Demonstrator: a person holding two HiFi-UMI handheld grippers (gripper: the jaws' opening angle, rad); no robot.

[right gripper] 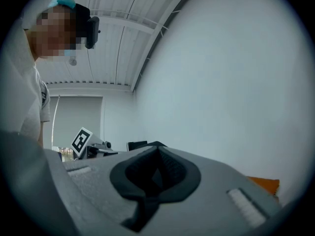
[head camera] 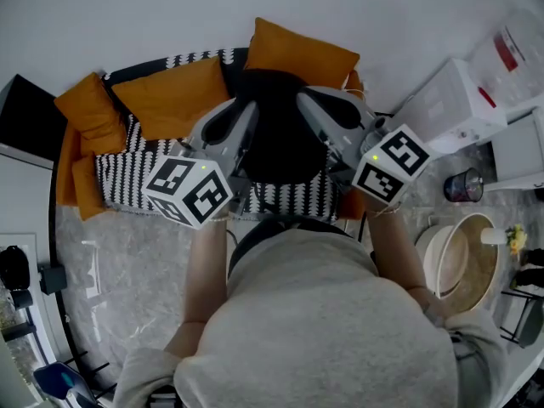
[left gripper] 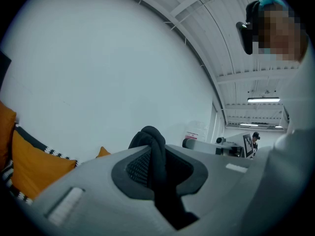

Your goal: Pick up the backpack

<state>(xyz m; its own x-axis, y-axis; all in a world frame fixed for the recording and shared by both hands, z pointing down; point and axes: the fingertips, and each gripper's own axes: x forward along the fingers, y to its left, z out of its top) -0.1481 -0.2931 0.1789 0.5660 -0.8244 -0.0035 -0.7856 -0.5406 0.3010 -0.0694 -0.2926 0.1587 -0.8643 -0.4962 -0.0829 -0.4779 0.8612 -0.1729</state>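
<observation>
- Left hand-held gripper (left gripper: 153, 168): jaws clamped on a thick fold of the black backpack (left gripper: 150, 137); the fold stands up above the pads.
- Right hand-held gripper (right gripper: 156, 167): jaws drawn nearly together on a thin black edge of the same backpack, which shows just above the pads.
- In the head view the two grippers converge from either side, the left (head camera: 242, 121) and the right (head camera: 310, 109), with the backpack (head camera: 276, 138) directly between them, touching both.
- The backpack is held off the sofa (head camera: 127, 172). Seen from above it is a rounded dark mass; its long axis cannot be told from this steep angle.
- Orange cushions (head camera: 174, 96) lie on the sofa beyond and beside the backpack.
</observation>
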